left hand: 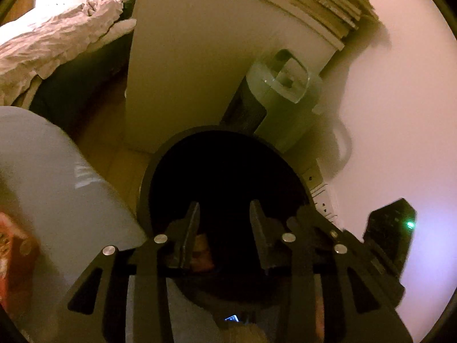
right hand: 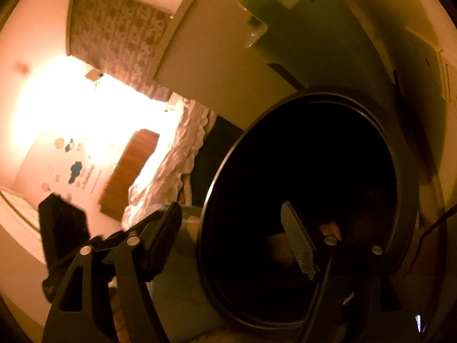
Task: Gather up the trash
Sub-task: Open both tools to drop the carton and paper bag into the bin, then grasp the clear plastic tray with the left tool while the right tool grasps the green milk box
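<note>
A round dark trash bin fills both views; its rim shows in the left wrist view (left hand: 145,183) and in the right wrist view (right hand: 220,171). Its inside is black, with faint brownish trash at the bottom (left hand: 201,253) (right hand: 281,250). My left gripper (left hand: 224,214) is open and empty, fingers over the bin's mouth. My right gripper (right hand: 232,223) is open wide and empty, its left finger (right hand: 167,228) outside the rim and its right finger (right hand: 297,243) over the opening. The right gripper's body also shows at the right of the left wrist view (left hand: 391,228).
A white cabinet side (left hand: 185,71) stands behind the bin, with a pale green container (left hand: 285,91) against the white wall (left hand: 400,114). A bed with rumpled sheets (left hand: 51,43) lies at the left. A grey rounded surface (left hand: 57,185) with a red packet (left hand: 14,257) is near left.
</note>
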The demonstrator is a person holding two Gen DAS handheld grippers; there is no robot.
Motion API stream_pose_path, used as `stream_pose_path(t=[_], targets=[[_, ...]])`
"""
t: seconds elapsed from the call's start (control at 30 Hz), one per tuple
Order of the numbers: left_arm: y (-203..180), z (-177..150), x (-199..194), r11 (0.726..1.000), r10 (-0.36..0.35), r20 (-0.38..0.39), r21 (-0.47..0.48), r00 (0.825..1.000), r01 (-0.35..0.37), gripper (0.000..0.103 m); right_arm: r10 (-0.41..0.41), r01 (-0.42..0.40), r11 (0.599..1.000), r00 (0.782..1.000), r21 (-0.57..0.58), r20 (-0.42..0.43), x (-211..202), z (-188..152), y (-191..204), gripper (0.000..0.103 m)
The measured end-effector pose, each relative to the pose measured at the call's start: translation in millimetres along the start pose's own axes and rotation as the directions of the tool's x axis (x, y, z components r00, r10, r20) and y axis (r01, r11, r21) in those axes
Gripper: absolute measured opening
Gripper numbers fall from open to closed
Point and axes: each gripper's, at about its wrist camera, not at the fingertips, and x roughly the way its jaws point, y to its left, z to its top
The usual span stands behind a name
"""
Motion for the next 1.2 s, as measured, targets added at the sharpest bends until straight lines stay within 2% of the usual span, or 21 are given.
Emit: stream_pose_path(t=[0.07,0.27,0.33,0.4,0.53,0.67,0.77,0.83,0.87,0.93,1.0,1.07,1.17,1.2], targets=[[1,-3,-16,1.000,0.000,0.019,-0.008,1.000,0.000,0.052,-0.010,0.009,1.000,1.000,0.020,0.011,5,3,-1,0.073],[1,-22,-67,1.000,-0.016,0.071,-0.007,0.997,0.016,0.053,-0.010,0.005,0.995,0.998,0.101,0.054,19,5,-6,0.073],[4,-34,-88,1.000,-0.014,0.084,-0.007,0.996,0.015,0.053,-0.044,0.041,0.997,0.998,0.067,0.045,24,3,0,0.073],[9,-45,-106,1.000,-0.001,0.094,-0.007,0.996,0.001,0.053,-0.050,0.050,0.994,0.999,0.093,-0.011,30,-5,-1,0.073],[31,-72,-147,0.998,0.057,0.121,-0.021,0.991,-0.055,0.053,-0.037,0.040,0.995,0.999,0.094,-0.037,26,-27,3,0.077],[61,-93,-183,0.991,0.127,0.144,-0.066,0.981,-0.118,0.053,-0.034,0.041,0.995,0.996,0.086,-0.082,22,-34,10,0.078],[90,-111,-220,0.976,0.206,0.190,-0.104,0.960,-0.189,0.053,-0.075,0.078,0.996,0.994,0.036,-0.086,5,-33,25,0.084],[107,-122,-240,0.964,0.257,0.217,-0.125,0.942,-0.234,0.055,-0.153,0.151,0.988,0.985,-0.030,-0.082,-13,-34,44,0.088],[116,-128,-251,0.957,0.283,0.229,-0.135,0.931,-0.258,0.060,-0.187,0.182,0.981,0.979,-0.064,-0.080,-18,-34,53,0.088],[134,-141,-268,0.945,0.323,0.248,-0.142,0.913,-0.296,0.062,-0.218,0.206,0.967,0.973,-0.153,-0.072,-28,-40,83,0.088],[148,-148,-276,0.942,0.332,0.246,-0.135,0.911,-0.307,0.062,-0.181,0.150,0.956,0.978,-0.250,-0.108,-27,-53,125,0.088],[158,-154,-278,0.944,0.329,0.239,-0.117,0.914,-0.310,0.062,-0.145,0.067,0.934,0.969,-0.351,-0.200,-10,-76,175,0.090],[162,-155,-271,0.946,0.323,0.235,-0.043,0.917,-0.322,0.065,-0.108,-0.044,0.905,0.938,-0.423,-0.329,23,-115,230,0.090],[164,-154,-266,0.942,0.330,0.222,-0.017,0.917,-0.335,0.066,-0.111,-0.074,0.891,0.922,-0.449,-0.372,37,-131,249,0.090]])
